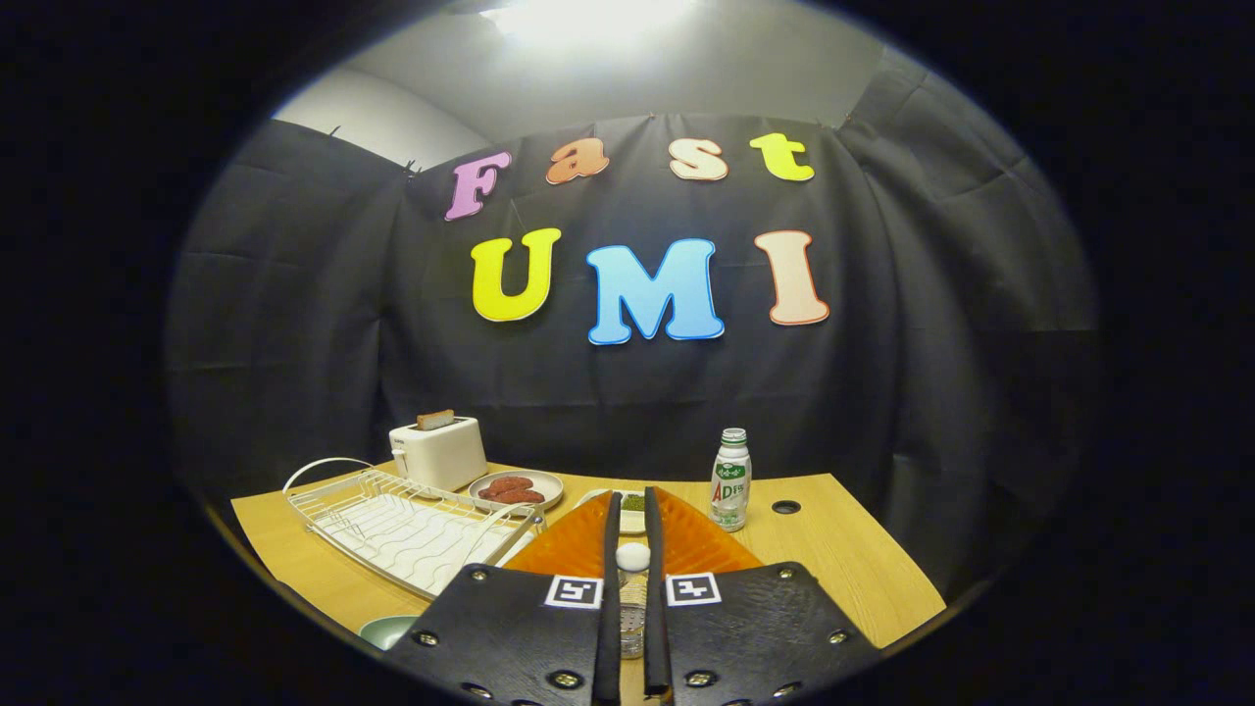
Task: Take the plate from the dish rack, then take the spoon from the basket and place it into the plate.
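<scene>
My gripper is raised over the wooden table, its two fingers drawn close together. Between them sits a slim shiny spoon with a rounded pale end pointing forward, and both fingers press on it. A pale green plate lies at the table's near edge, left of and below the fingers, mostly hidden by the gripper body. The white wire dish rack stands to the left of the fingers with nothing upright in it.
A white toaster with a slice of bread stands behind the rack. Beside it is a grey plate of sausages. A small dish of greens lies just beyond the fingertips. A small drink bottle stands to the right, near a cable hole.
</scene>
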`<state>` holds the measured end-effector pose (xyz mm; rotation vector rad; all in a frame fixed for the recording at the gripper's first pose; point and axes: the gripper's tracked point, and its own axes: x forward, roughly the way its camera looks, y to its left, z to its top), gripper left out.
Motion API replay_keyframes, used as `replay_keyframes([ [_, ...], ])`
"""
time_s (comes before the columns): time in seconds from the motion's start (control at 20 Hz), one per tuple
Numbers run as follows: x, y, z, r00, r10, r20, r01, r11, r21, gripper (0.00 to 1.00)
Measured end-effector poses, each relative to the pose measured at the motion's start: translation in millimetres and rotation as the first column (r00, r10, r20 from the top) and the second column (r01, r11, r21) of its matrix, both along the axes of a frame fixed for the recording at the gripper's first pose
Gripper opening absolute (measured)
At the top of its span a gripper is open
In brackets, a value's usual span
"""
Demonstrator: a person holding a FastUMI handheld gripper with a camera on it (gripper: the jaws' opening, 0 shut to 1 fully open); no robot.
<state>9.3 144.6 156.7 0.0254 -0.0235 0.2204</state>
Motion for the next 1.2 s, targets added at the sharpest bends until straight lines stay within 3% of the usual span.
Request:
replay_keyframes([
  [0.65,-55,-3,23,0.995,0.015,-0.100,-0.020,0.998,-0.053,0.09],
  [1.2,-83,38,8,0.982,0.091,-0.164,-0.110,0.988,-0.105,0.09],
])
